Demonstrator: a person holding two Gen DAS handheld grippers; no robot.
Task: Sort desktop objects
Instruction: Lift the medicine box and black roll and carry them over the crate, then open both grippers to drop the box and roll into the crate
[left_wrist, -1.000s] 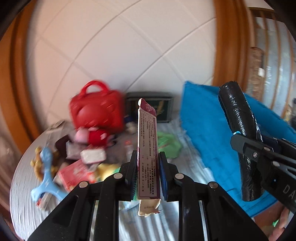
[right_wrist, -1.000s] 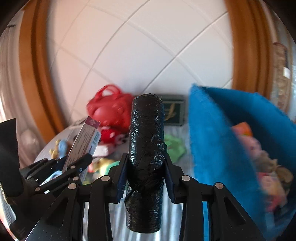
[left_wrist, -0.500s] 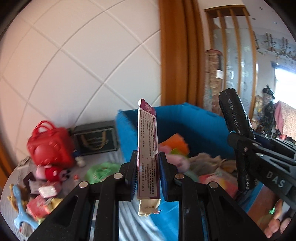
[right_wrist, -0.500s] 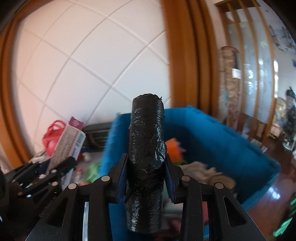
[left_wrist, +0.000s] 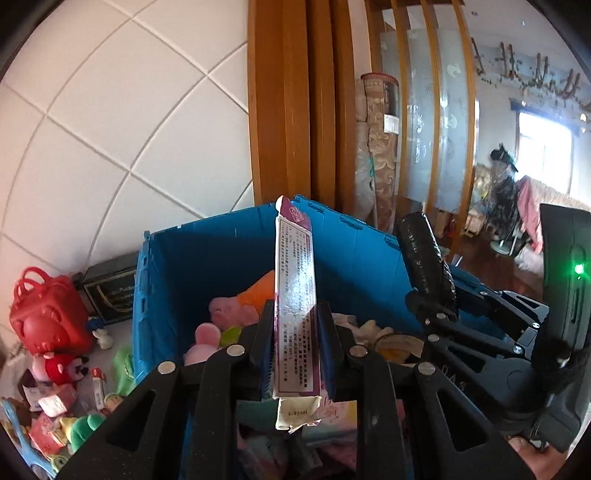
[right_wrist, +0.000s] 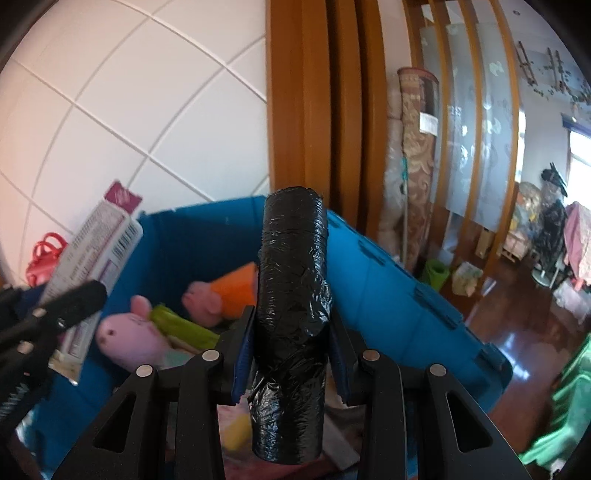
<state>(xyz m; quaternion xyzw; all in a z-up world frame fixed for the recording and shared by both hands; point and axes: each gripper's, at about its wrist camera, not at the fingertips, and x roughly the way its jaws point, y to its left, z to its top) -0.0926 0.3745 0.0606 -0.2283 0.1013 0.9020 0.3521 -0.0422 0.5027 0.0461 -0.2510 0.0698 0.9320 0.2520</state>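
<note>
My left gripper (left_wrist: 295, 332) is shut on a slim purple-and-white carton (left_wrist: 295, 295), held upright above the open blue crate (left_wrist: 162, 280). My right gripper (right_wrist: 291, 332) is shut on a black roll of bin bags (right_wrist: 291, 280), also upright over the blue crate (right_wrist: 388, 295). The left wrist view shows the right gripper with its black roll (left_wrist: 424, 258) at the right; the right wrist view shows the carton (right_wrist: 96, 251) at the left. Plush toys lie inside the crate: a pink one (right_wrist: 129, 336) and an orange-and-pink one (right_wrist: 221, 291).
On the table left of the crate sit a red toy bag (left_wrist: 44, 314), a dark box (left_wrist: 110, 291) and a heap of small toys and packets (left_wrist: 55, 406). A tiled wall and wooden door frame (left_wrist: 291, 110) stand behind. A rolled carpet (right_wrist: 413, 155) leans at the right.
Both grippers have swung right, from over the cluttered table to above the blue crate, each keeping its grip. The crate's inside with the plush toys has come into view.
</note>
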